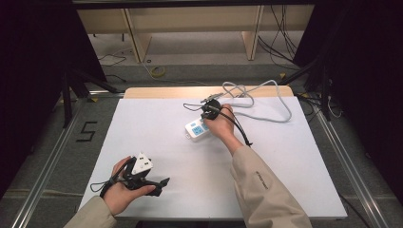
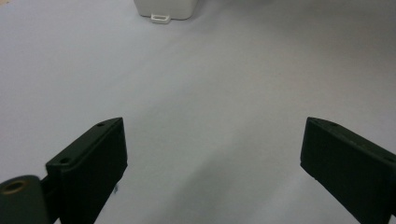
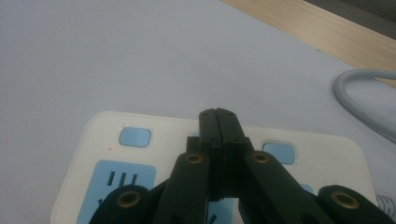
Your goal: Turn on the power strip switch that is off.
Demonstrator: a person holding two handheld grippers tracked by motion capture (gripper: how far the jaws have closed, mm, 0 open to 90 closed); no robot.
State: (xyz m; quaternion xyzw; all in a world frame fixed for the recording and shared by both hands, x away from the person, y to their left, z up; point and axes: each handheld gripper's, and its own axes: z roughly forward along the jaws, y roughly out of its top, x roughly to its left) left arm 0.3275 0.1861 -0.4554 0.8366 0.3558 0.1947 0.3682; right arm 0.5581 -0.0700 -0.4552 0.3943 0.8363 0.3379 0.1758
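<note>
We see the white power strip lying flat on the white counter, toward the far middle, with its grey cable looping off to the wooden far edge. The right tongs sit directly over the strip; in the right gripper view their jaws are pressed together with nothing between them, tips above the strip's face between two light-blue buttons. We cannot tell whether the tips touch the plastic. The left tongs rest near the front left of the counter, well apart from the strip, held in the left hand. In the left gripper view their jaws stand wide apart over bare counter, the end of the strip far ahead.
</note>
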